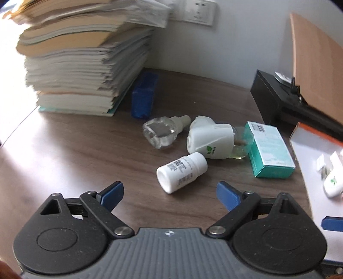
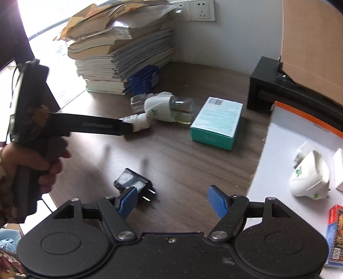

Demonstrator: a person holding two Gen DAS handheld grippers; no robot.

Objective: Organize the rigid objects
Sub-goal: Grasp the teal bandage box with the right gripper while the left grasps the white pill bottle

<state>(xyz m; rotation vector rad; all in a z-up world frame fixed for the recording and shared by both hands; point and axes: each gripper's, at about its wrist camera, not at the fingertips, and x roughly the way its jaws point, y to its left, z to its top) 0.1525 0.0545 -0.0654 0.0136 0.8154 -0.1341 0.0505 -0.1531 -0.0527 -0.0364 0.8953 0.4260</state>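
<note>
Left wrist view: the left gripper (image 1: 170,193) gapes wide and empty just short of the white bottle (image 1: 181,171) lying on the desk (image 1: 85,150) (vaporizer (image 1: 209,137) behind). Right wrist view: the right gripper (image 2: 171,200) spread, holding nothing, beside the black plug (image 2: 134,184).

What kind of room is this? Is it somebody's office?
Probably an office or study desk: a tall stack of papers sits on a wooden desk by a wall socket.
</note>
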